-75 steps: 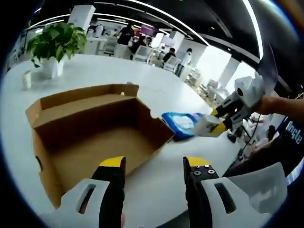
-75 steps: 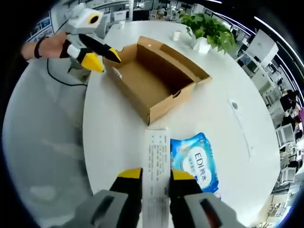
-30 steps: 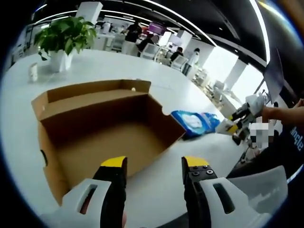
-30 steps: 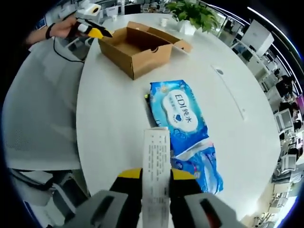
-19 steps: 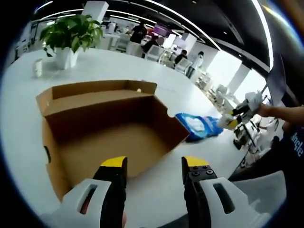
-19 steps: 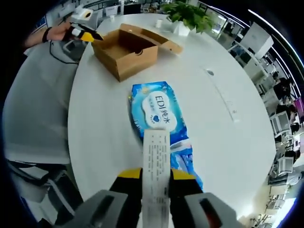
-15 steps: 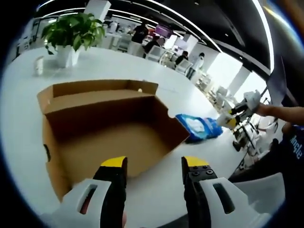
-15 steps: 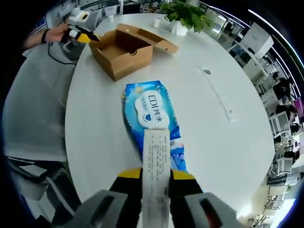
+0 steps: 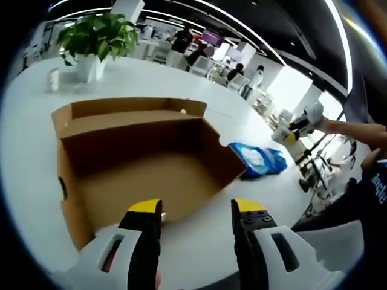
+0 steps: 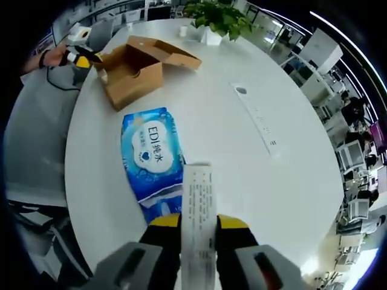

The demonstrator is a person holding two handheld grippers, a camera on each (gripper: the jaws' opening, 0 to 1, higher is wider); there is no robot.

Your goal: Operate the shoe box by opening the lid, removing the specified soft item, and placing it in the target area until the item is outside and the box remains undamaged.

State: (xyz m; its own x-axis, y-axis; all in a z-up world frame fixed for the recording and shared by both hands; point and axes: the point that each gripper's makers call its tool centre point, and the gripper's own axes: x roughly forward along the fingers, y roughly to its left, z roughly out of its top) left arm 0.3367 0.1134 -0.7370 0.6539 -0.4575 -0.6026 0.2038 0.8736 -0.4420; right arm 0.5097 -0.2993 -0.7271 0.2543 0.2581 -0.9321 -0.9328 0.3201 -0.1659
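A brown cardboard shoe box lies open on the white table, lid flap folded back, its inside bare. My left gripper hovers open just before the box's near wall. A blue soft pack of wipes lies flat on the table to the right of the box. The right gripper, held by a hand, floats above and beyond the pack. In the right gripper view, my right gripper is shut on a white printed paper strip. The wipes pack lies ahead-left, with the box and the left gripper farther off.
A potted plant and a small white cup stand at the table's far side. A long flat white bar lies on the table to the right. The rounded table edge runs left of the pack. Chairs and people sit beyond.
The right gripper has lifted up and away from the wipes pack, still holding the strip; the pack stays flat on the table. The left gripper has edged slightly closer to the box.
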